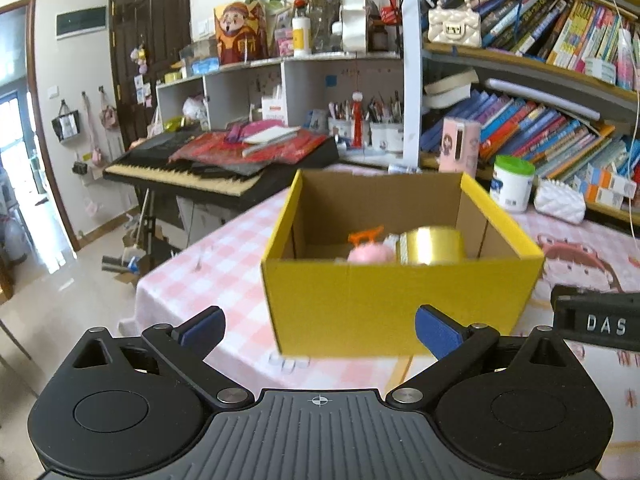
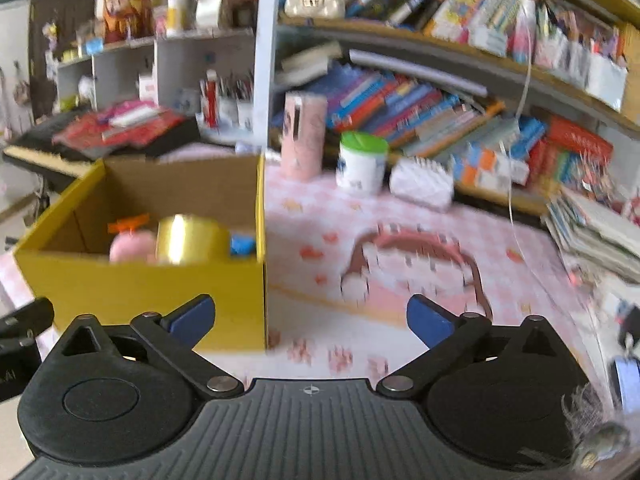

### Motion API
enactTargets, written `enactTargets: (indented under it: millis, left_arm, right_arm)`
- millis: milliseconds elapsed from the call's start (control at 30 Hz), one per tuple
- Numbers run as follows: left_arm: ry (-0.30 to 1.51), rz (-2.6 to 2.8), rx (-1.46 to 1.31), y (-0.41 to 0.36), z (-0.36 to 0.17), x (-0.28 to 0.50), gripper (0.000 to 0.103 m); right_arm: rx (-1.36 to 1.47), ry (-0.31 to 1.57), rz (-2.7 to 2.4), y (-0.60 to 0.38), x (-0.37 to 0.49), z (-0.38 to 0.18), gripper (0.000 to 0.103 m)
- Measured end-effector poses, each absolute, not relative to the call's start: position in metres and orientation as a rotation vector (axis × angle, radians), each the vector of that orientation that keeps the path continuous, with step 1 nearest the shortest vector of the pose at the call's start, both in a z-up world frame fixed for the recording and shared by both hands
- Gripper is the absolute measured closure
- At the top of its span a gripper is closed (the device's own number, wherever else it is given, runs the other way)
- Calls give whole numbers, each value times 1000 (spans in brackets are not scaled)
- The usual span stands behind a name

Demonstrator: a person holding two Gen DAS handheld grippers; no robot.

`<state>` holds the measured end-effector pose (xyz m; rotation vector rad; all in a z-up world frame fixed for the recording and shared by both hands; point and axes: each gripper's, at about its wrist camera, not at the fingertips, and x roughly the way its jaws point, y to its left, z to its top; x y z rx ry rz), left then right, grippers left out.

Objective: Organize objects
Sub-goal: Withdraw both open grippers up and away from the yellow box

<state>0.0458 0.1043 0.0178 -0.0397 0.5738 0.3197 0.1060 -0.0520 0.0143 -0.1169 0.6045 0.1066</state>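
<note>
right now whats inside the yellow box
Inside the yellow box: a gold tape roll, a pink round toy with an orange piece behind it, and something blue. The front wall hides the box floor and their lower parts.

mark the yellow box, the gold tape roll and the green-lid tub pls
yellow box (image 1: 384, 304), left wrist view, front wall.
gold tape roll (image 1: 434, 245), left wrist view, shiny outer side.
green-lid tub (image 2: 362, 168), right wrist view, white body below the lid.
</note>
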Motion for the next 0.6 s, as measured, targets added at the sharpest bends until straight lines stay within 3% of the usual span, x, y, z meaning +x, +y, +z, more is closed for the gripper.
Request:
enactTargets:
  millis: [600]
  left_arm:
    - [628, 175, 9, 81, 7, -9, 0]
  right_arm:
    - [-139, 683, -15, -66, 7, -7, 0]
